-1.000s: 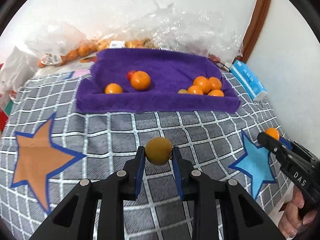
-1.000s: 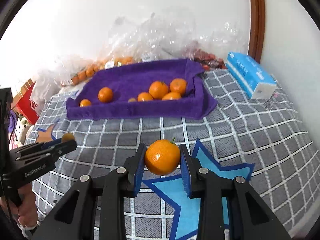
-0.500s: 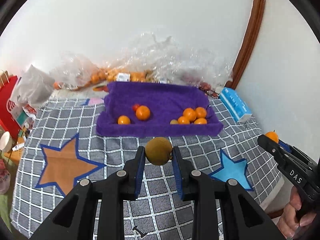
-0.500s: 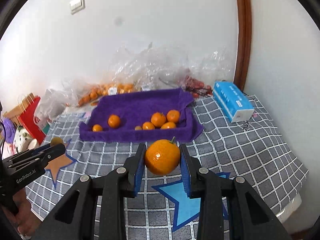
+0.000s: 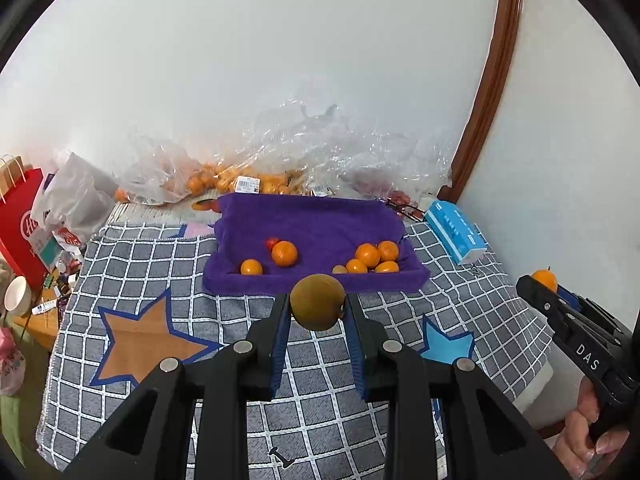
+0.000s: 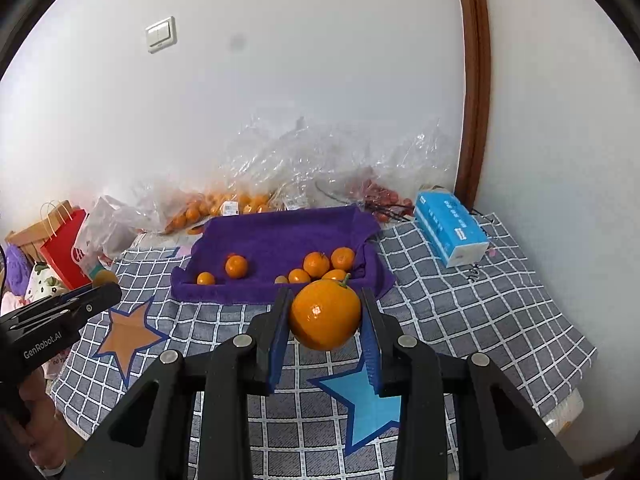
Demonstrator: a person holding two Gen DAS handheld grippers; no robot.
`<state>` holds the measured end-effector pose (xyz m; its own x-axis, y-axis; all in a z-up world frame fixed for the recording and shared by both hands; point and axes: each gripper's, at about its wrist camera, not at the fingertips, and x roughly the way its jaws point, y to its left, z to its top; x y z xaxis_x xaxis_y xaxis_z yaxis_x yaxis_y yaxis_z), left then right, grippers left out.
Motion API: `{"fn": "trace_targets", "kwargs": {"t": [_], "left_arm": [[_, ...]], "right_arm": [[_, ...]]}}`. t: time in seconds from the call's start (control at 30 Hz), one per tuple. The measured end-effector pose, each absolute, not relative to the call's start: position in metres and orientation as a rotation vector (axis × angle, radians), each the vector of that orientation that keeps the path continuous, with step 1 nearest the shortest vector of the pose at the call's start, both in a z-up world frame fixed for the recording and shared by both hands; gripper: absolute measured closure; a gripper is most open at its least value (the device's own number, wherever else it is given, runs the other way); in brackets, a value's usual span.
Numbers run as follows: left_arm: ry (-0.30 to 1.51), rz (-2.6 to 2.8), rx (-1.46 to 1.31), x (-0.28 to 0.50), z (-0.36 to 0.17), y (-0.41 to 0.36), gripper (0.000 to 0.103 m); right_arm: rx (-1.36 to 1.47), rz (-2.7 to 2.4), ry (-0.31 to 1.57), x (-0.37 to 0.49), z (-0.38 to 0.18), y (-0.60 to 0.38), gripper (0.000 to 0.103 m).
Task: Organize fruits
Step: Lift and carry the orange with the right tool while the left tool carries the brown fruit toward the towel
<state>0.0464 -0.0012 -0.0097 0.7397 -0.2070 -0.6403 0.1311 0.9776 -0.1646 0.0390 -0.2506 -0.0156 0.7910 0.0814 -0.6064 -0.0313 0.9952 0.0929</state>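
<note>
1. Both grippers are loaded. The left gripper (image 5: 317, 312) has its blue pads pressed on either side of a brown-green fruit (image 5: 317, 302), closed only as far as the fruit's width. The right gripper (image 6: 325, 316) is clamped the same way on an orange (image 6: 325, 314) with a green stem.

2. The landmark is the purple tray (image 5: 320, 286), which sits at the far side of the checked cloth (image 5: 128, 256), in front of the clear plastic bags (image 5: 320, 148). Both held fruits hang in the air on the near side of the tray, well apart from it and high above the cloth.

3. Done so far, as I judge it: 2 groups already lie in the tray. Toward its left are 2 oranges and a small red fruit (image 5: 272, 242); toward its right is a cluster of 4 oranges with 1 small brownish fruit (image 5: 339, 269) beside them.

4. Left to do: the 2 held fruits are not yet set down. More oranges sit in a bag (image 5: 224, 182) behind the tray, so sorting probably has some way to go.

5. Against the frame 1.0 s ago, both cameras now take in far more: the tray looks smaller and farther off, and the wall switch (image 6: 161, 34) and red bag (image 6: 64, 254) left of the tray have come into view. The grippers have pulled up and back from the tray, each with its grip and fruit unchanged.
</note>
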Motion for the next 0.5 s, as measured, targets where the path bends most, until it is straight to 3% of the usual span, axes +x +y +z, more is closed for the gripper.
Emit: {"fn": "trace_targets", "kwargs": {"t": [0.5], "left_arm": [[0.664, -0.182, -0.108, 0.055, 0.011, 0.002, 0.077]], "right_arm": [[0.067, 0.080, 0.634, 0.057, 0.001, -0.243, 0.070]]}}
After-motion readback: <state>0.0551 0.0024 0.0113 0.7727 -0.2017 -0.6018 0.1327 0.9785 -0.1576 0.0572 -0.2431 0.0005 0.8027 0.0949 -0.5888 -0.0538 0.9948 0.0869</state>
